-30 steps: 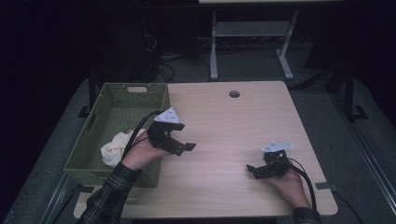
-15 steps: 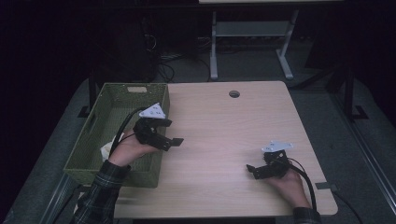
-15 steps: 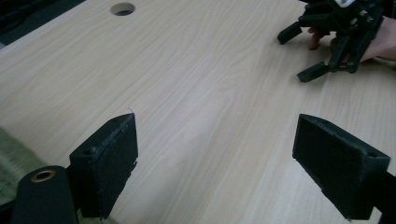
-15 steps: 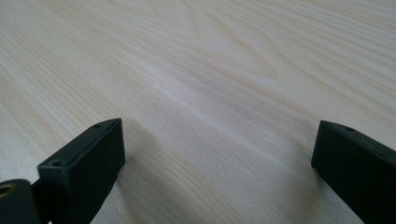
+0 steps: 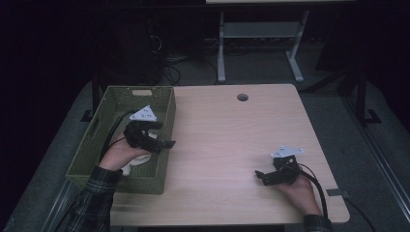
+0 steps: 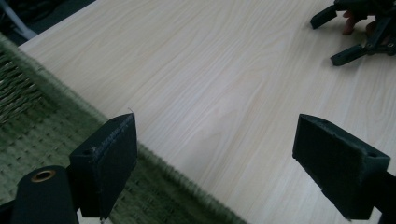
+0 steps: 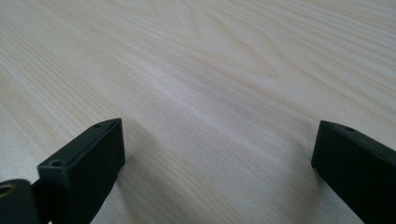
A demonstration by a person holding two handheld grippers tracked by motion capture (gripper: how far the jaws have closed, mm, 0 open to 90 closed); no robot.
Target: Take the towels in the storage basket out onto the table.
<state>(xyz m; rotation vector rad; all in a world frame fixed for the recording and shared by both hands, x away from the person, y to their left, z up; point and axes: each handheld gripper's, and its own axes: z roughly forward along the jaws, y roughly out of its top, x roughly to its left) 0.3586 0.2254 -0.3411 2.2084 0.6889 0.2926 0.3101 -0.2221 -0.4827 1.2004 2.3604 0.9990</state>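
A green woven basket stands at the table's left edge, with a white crumpled thing lying inside it near the front. My left gripper hovers over the basket's right wall, open and empty, pointing toward the table middle. My right gripper rests low over the bare wood near the front right, open with nothing between its jaws. In the left gripper view the right gripper shows far off at the top right. The right gripper looks down on plain wood grain.
The light wooden table has a round cable hole near its far edge. A desk frame and cables stand on the dark floor behind. A strip of tape lies at the front right corner.
My left gripper has drawn back leftward from over the table to above the basket's right wall. The right gripper has stayed in place.
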